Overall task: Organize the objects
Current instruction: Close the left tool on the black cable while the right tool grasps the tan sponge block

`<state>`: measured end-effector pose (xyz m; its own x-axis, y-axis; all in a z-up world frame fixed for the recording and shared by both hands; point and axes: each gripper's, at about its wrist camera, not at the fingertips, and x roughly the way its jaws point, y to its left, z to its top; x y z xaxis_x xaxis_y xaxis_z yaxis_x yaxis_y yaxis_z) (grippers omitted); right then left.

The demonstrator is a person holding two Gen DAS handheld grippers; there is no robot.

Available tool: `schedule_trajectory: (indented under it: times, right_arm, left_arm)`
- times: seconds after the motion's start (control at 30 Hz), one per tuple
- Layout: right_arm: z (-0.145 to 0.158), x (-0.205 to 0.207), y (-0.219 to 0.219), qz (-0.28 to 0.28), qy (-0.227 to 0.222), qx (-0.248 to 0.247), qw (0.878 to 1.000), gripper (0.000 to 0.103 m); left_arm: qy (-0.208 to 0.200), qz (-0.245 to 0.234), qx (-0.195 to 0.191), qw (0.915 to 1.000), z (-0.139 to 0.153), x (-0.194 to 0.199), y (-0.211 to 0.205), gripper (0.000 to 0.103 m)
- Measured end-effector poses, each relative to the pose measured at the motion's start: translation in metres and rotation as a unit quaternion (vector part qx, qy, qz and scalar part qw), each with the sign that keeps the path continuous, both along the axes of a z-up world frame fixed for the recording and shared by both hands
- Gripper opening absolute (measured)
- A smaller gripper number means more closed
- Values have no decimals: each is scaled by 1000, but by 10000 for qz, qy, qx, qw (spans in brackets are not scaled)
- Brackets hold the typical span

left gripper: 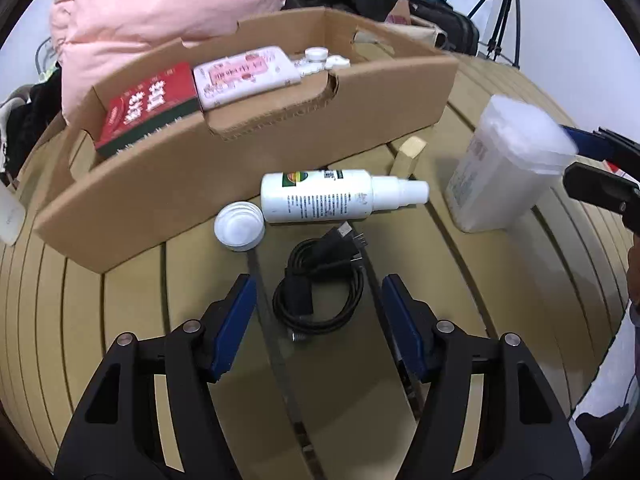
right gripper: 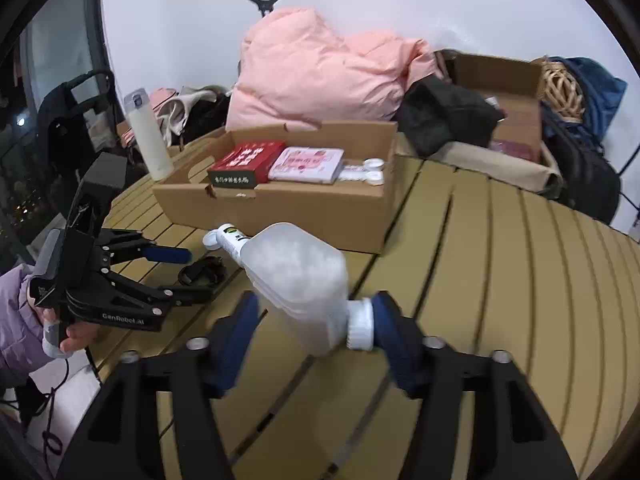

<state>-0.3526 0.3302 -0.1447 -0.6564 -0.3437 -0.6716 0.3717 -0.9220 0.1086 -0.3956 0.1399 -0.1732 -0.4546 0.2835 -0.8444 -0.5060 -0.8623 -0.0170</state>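
While your right gripper [right gripper: 316, 320] pinches the frosted plastic tub [right gripper: 298, 280] of cotton swabs between its blue pads, tilted above the slatted table [right gripper: 500, 280], your left gripper [left gripper: 316, 304] stands spread with nothing pressed, its jaws flanking the coiled black cable [left gripper: 320, 284]. Beyond lie a white round lid [left gripper: 239, 226], a smooth white spray bottle [left gripper: 332, 196] on its side, and the corrugated cardboard box [left gripper: 240, 184].

One cardboard tray [left gripper: 248, 184] holds two boxes, one red [left gripper: 150, 106] and one pink [left gripper: 246, 74], while one spray bottle [left gripper: 320, 196], one coiled cable [left gripper: 320, 286] and one loose cap [left gripper: 239, 226] lie outside.
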Motion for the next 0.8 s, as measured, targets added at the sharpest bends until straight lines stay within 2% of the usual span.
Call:
schedule_trajectory:
  times: [0.03,0.13,0.27,0.4,0.53,0.63,0.67,0.7,0.73,0.8]
  right_arm:
    - [-3,-4,-4,47,9,27,10000,67]
    - [-8,-14,-14,133,34,89,9999,67]
    - [-12,-24,-21,230,-63,-182,9995,63]
    - [-9,-11,-37,884,-352,-792,9923,61]
    - [-18,-5,-64,1379,-1057,-1486,9735,61]
    - [-37,-18,-82,1192,-1769,-1849,9593,62]
    - [-43,-23,-85,1107,-1910,-1852,9576,62]
    - [-46,-30,-89,836,-1920,-1413,9676,63]
    - [-44,-31,-91,694,-1802,-1092,9751,68]
    - [-32,-32,-86,506,-1373,-734,9865,68]
  left_arm:
    - [17,-6,23,10000,-1,0,1,59]
    - [145,74,-7,9999,0,2,-2,40]
    - [2,382,43,9993,2,0,-21,39]
    - [68,825,138,9965,10,6,-59,39]
    - [95,1321,268,9908,19,3,-97,39]
    - [88,1560,454,9867,22,1,-115,39]
    - [92,1587,470,9862,21,0,-117,39]
    - [104,1600,481,9859,21,1,-118,39]
    - [127,1595,499,9859,21,3,-121,39]
    - [160,1555,516,9864,20,4,-123,39]
